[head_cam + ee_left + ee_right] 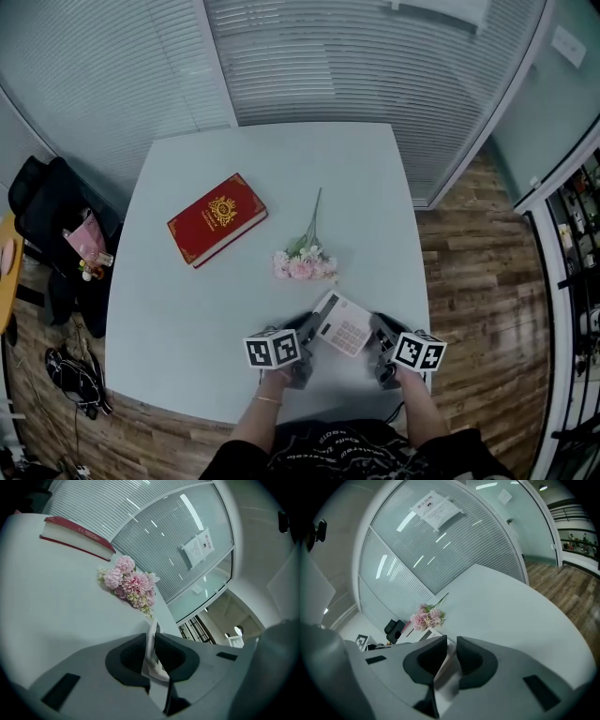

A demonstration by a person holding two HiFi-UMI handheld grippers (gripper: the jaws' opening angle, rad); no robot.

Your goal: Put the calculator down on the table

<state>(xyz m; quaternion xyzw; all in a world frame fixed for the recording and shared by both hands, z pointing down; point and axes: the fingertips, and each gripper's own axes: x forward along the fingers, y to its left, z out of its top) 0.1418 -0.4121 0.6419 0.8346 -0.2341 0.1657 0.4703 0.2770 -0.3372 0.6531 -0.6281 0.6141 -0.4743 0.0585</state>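
Note:
A white calculator [342, 324] with pale keys hangs tilted just above the near part of the white table [281, 159]. My left gripper [312, 328] is shut on its left edge and my right gripper [377, 330] is shut on its right edge. In the left gripper view the calculator [153, 663] shows edge-on as a thin white slab, pinched between the dark pads of the left gripper [151, 641]. In the right gripper view the calculator [447, 666] sits blurred between the pads of the right gripper [451, 654], and its far end with keys sticks out to the left.
A bunch of pink flowers [305, 263] lies just beyond the calculator. A red book [217, 218] lies at the table's left. A black chair with bags [58, 234] stands left of the table. A glass wall with blinds [375, 56] runs behind, over wooden floor [478, 281].

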